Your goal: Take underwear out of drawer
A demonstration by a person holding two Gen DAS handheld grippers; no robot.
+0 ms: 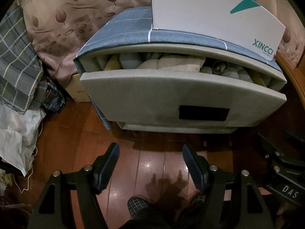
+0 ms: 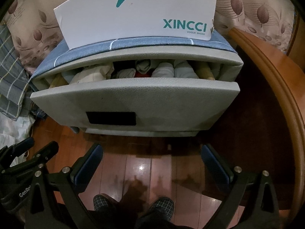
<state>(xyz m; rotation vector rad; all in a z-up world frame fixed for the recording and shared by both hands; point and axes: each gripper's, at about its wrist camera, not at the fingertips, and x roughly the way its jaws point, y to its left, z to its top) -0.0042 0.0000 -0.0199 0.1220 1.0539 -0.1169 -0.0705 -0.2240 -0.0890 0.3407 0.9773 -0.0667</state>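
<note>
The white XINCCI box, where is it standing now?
The white XINCCI box stands on the blue checked top of the drawer unit, directly above the partly open top drawer. It appears upper centre in the right wrist view and upper right in the left wrist view.

The drawer [image 2: 133, 99] stands pulled partway out of the cabinet [image 2: 144, 43] before me, rolled clothes [image 2: 164, 70] packed inside. A shoebox [image 2: 137, 15] sits on the cabinet. My slippers [image 2: 162, 204] rest on the floor [image 2: 144, 164] below; curtain [image 1: 57, 19] behind.
</note>
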